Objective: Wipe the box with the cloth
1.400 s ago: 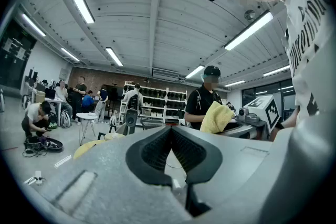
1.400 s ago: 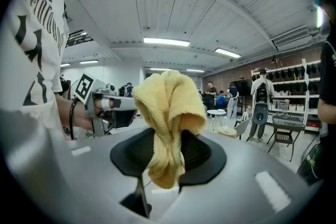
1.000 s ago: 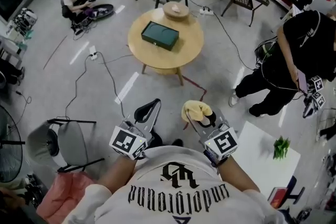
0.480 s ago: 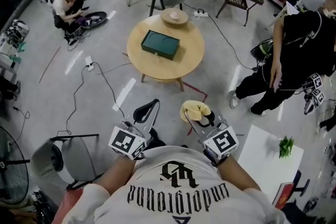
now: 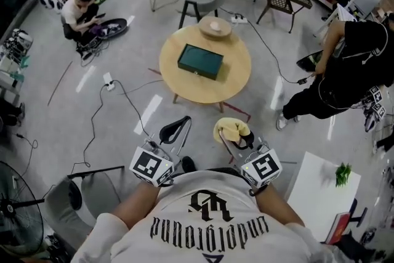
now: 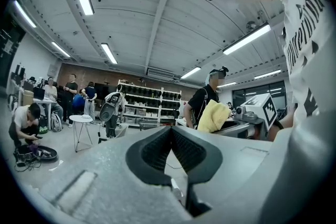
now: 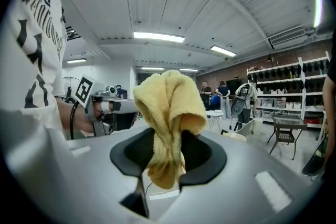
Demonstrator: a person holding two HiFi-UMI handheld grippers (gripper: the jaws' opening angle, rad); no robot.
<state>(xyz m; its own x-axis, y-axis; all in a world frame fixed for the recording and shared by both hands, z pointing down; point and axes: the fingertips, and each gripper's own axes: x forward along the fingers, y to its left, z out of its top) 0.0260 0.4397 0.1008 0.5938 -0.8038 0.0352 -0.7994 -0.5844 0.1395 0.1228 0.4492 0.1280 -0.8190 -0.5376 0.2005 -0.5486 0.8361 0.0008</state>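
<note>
A dark green box (image 5: 201,61) lies on a round wooden table (image 5: 237,83) well ahead of me in the head view. My right gripper (image 5: 237,135) is shut on a bunched yellow cloth (image 5: 231,130), which sticks up from between the jaws in the right gripper view as a yellow cloth (image 7: 168,113). My left gripper (image 5: 175,129) is held level beside it, jaws shut with nothing between them; in the left gripper view the gripper (image 6: 172,136) shows its pads pressed together. Both grippers are held close to my chest, far short of the table.
A wooden bowl (image 5: 215,27) sits at the table's far edge. Cables trail over the grey floor left of the table. A person in black (image 5: 345,71) bends at the right, another crouches at far left. A white table with a plant (image 5: 341,174) stands at lower right; chairs stand behind.
I have walked forward: the floor and chair at lower left slid back under me, and the table shifted right in the head view. Both grippers keep their pose, cloth still held.
</note>
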